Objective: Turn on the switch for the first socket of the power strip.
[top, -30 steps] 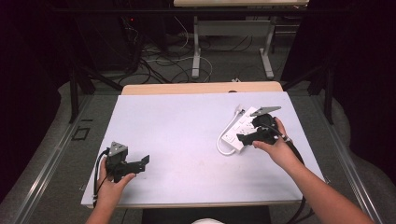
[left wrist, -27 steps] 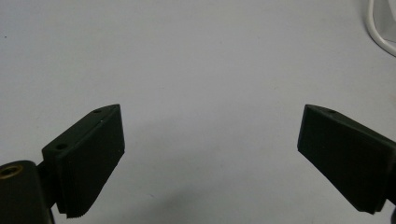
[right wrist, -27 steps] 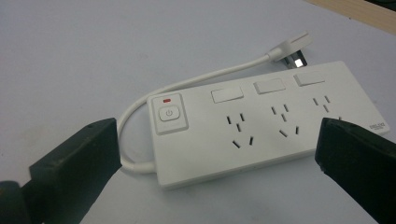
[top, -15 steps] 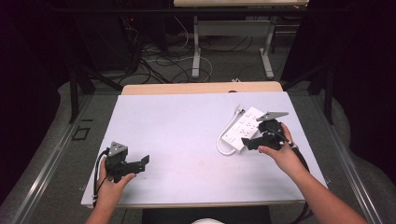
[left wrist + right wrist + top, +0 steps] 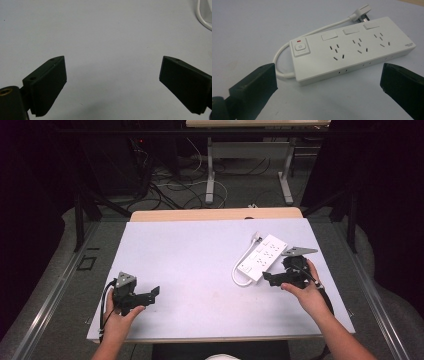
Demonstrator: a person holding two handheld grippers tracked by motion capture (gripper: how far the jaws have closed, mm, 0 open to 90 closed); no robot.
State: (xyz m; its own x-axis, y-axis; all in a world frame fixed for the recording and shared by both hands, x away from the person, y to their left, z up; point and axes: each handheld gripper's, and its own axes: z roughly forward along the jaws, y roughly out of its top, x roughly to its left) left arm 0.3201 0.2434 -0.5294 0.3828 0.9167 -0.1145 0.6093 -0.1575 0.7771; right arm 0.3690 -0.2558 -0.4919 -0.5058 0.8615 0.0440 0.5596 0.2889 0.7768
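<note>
A white power strip (image 5: 262, 257) lies flat on the right half of the pale table (image 5: 190, 265), its short white cable (image 5: 241, 267) looping off the near-left end and its plug (image 5: 257, 237) resting by the far end. The right gripper (image 5: 268, 279) hovers just beside the strip's near end, its fingers (image 5: 254, 85) spread wide and holding nothing. The left gripper (image 5: 152, 293) sits low over bare table near the front left corner, well apart from the strip, its fingers (image 5: 48, 85) also wide open and empty.

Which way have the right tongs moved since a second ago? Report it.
Yes. The right tongs drew back toward the person, away from the white power strip.
</note>
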